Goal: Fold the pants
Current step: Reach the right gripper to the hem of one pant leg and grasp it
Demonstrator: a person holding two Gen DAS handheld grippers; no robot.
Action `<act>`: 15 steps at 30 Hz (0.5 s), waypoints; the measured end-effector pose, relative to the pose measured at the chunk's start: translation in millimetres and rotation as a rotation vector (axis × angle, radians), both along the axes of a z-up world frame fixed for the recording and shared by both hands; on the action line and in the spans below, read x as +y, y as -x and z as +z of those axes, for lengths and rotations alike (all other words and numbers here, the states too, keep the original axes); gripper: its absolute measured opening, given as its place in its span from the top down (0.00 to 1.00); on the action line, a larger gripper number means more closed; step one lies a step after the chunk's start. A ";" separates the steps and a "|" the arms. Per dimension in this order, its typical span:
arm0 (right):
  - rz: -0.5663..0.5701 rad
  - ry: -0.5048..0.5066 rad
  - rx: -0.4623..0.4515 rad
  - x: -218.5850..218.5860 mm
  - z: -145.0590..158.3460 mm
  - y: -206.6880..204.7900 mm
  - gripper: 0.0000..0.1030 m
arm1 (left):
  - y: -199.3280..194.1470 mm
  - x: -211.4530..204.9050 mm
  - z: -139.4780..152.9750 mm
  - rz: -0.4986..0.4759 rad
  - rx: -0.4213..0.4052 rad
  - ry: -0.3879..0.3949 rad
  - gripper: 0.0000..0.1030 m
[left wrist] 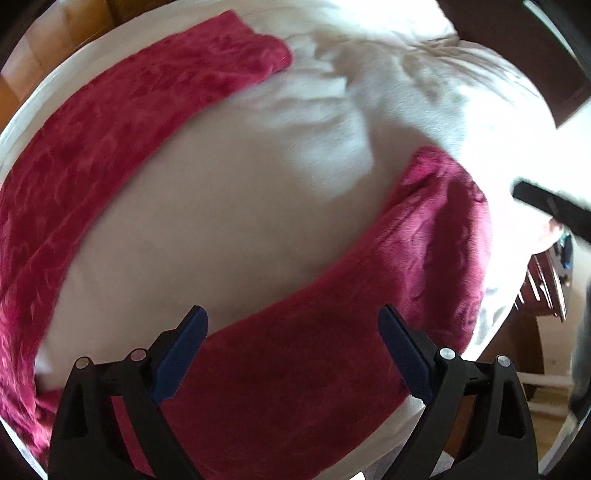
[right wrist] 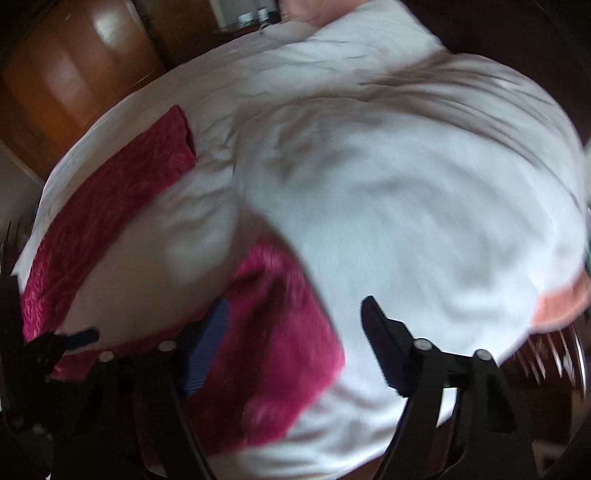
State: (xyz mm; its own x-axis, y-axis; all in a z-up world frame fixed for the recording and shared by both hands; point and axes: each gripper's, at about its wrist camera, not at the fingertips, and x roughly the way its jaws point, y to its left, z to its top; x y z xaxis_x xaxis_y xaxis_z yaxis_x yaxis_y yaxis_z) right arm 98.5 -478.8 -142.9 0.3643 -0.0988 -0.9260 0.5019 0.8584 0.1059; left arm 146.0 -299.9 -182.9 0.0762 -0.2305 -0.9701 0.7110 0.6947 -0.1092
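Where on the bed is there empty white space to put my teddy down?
The biggest bare patch is the white bedsheet between the two legs of the red pants. More free sheet, though rumpled, lies beyond the leg ends. It is crowded near the open left gripper, where red fabric covers the sheet.

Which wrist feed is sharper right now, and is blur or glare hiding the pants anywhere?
Left wrist view: sharper; the red pants show pile texture, though the white bedding washes out at upper right. Right wrist view: motion-smeared throughout, pants edges soft, the right gripper blurred, window glare on the wooden wardrobe.
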 end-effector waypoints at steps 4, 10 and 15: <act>0.100 -0.062 0.069 -23.9 -38.8 -41.7 0.52 | -1.1 -6.9 -8.7 0.065 0.007 -0.033 0.10; 0.217 -0.270 0.113 -37.8 -57.1 -59.5 0.86 | -2.5 -24.6 -11.9 0.130 0.020 -0.044 0.10; 0.250 -0.417 0.097 -49.2 -53.4 -55.2 0.92 | -6.5 -43.8 -8.7 0.124 -0.005 -0.040 0.10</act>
State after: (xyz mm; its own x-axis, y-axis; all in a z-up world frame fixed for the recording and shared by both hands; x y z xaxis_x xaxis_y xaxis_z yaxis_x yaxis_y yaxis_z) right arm 153.7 -528.1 -196.3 0.2400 0.3662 -0.8990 0.3108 0.8484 0.4286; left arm 152.5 -343.7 -191.6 0.1062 -0.1804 -0.9778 0.6196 0.7812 -0.0768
